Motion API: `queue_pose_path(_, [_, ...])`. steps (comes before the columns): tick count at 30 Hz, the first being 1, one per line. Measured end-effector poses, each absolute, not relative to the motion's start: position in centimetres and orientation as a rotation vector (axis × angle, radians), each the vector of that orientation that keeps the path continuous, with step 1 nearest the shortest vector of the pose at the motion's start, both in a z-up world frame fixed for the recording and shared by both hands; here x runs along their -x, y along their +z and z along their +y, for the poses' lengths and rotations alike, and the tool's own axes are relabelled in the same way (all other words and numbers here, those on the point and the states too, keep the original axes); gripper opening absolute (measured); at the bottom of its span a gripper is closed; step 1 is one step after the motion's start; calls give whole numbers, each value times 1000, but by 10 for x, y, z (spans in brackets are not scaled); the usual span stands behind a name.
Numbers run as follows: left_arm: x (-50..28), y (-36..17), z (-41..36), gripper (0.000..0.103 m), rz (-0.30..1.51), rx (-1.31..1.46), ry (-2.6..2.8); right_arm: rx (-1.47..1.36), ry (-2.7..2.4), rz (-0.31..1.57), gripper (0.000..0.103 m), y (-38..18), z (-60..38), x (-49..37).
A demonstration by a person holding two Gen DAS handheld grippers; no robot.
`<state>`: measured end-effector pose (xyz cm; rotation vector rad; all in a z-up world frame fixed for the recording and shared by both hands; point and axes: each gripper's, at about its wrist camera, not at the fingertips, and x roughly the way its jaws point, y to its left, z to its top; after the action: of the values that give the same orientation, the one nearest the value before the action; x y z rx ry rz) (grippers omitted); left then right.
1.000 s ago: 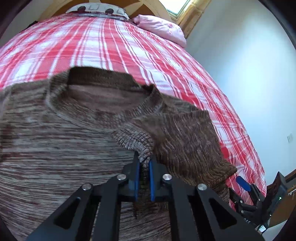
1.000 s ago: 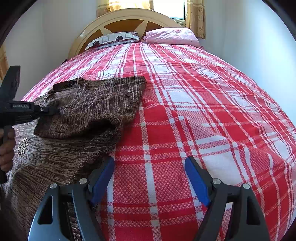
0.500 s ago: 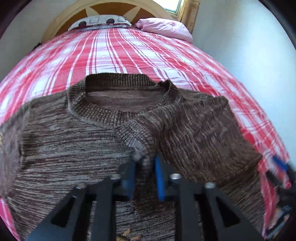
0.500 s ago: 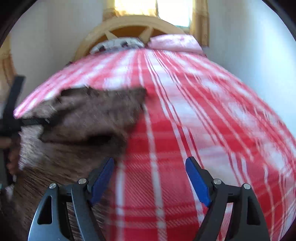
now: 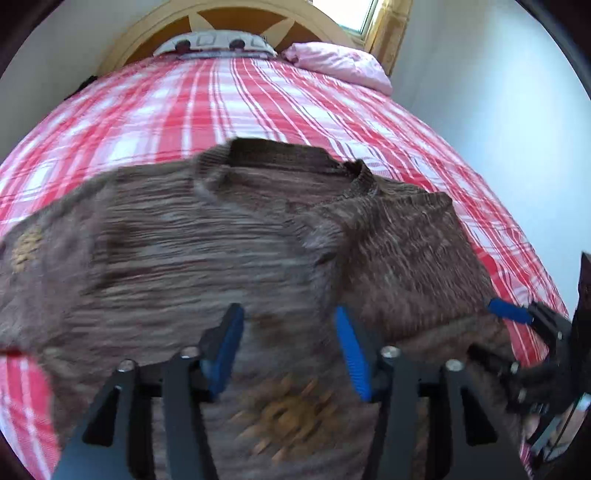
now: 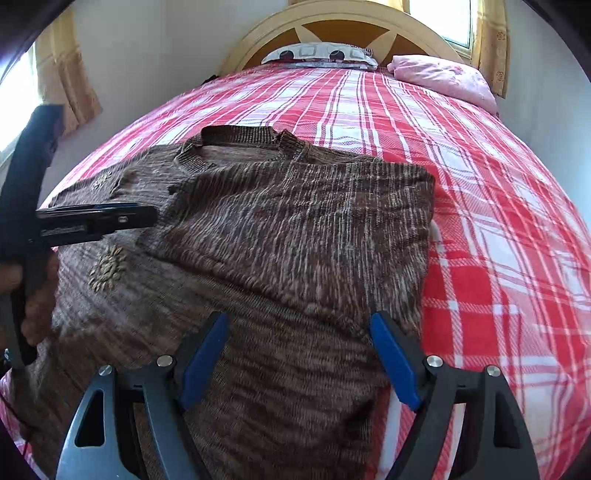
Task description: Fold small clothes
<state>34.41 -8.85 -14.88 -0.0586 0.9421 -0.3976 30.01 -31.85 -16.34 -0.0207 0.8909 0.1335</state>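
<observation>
A brown knit sweater lies on the red plaid bed, collar toward the headboard. Its right sleeve is folded across the chest, the cuff lying loose. My left gripper is open and empty just above the sweater's front; it also shows in the right wrist view at the left. My right gripper is open and empty over the sweater's lower right part; it shows at the right edge of the left wrist view.
A patterned pillow and a pink pillow lie at the wooden headboard. A wall runs along the bed's right side. Bare plaid bedcover lies right of the sweater.
My left gripper opened and let go of the sleeve cuff, then drew back. My right gripper moved left from the bare bedcover to above the sweater.
</observation>
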Motion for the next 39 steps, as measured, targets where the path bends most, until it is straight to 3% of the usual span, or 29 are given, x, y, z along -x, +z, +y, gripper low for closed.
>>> queue_pose_path(2, [-332, -142, -67, 72, 901, 35, -359, 30, 107, 882, 80, -153, -315, -295])
queue_pose_path(10, [-304, -127, 42, 74, 827, 74, -174, 53, 149, 808, 80, -123, -249, -349])
queue_pose_path(14, [-291, -126, 89, 83, 791, 33, -50, 83, 96, 832, 80, -131, -221, -395])
queue_pose_path(19, [-292, -147, 148, 84, 837, 79, 70, -239, 249, 873, 80, -146, -223, -426])
queue_pose_path(22, [-294, -160, 172, 84, 851, 84, 141, -269, 301, 959, 82, -172, -209, -439])
queue_pose_path(24, [-295, -165, 185, 84, 850, 101, 176, -121, 287, 924, 82, -171, -192, -435])
queue_pose_path(39, [-326, -175, 231, 84, 863, 424, 195, 50, 254, 733, 82, -147, -196, -303])
